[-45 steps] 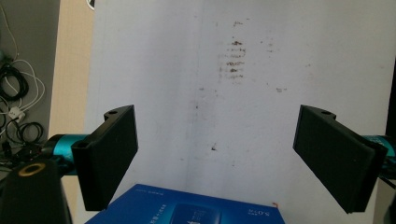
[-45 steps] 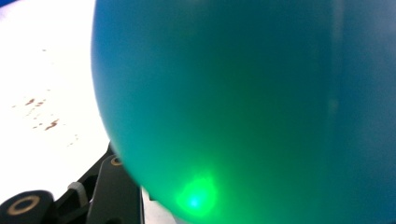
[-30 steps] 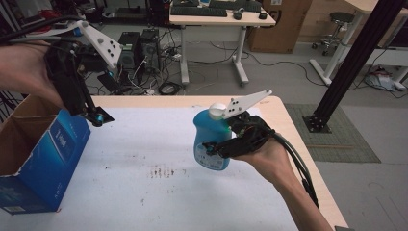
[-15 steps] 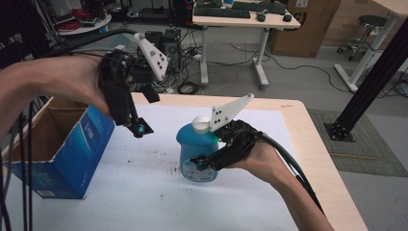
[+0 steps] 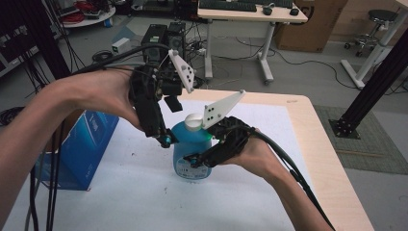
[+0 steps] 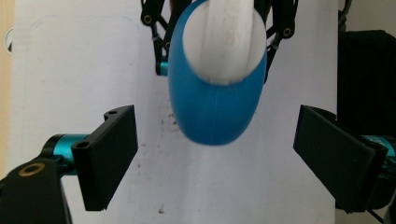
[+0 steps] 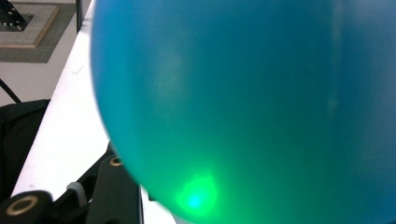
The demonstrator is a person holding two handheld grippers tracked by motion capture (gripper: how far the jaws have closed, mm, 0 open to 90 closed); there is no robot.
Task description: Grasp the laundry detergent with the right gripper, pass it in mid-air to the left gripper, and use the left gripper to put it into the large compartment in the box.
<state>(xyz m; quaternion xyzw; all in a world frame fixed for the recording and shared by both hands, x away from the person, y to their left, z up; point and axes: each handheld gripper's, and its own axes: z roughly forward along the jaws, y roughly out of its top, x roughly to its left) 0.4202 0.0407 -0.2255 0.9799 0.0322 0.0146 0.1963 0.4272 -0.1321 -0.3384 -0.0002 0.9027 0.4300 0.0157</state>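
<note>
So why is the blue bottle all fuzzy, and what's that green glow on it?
In the right gripper view the blue bottle sits so close that it blurs, and a green spot of light shines on its lower part. In the left gripper view its white cap is soft too. The high view is dim but sharper.

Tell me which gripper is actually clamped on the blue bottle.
The right gripper: its jaws press the blue bottle's lower body from the side. The left gripper hovers above the white cap, jaws open and apart from it.
</note>
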